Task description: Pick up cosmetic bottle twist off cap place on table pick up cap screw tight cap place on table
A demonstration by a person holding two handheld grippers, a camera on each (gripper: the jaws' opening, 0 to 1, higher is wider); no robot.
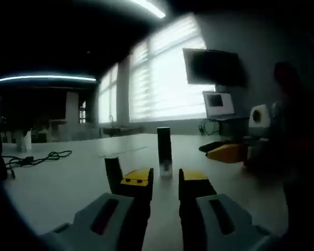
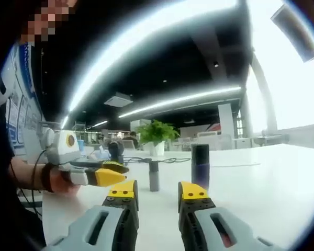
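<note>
Now your tall dark cosmetic bottle (image 1: 164,149) stands upright on the white table (image 1: 68,183), just beyond both spread, empty grippers (image 1: 165,180) (image 2: 158,194); its small dark cap (image 1: 113,175) (image 2: 154,175) stands beside it.

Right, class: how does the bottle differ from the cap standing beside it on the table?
The bottle is taller and wider; the cap is shorter and slimmer. The bottle looks dark blue-black, the cap grey. Both stand upright on the white table, apart from each other, and neither is gripped.
</note>
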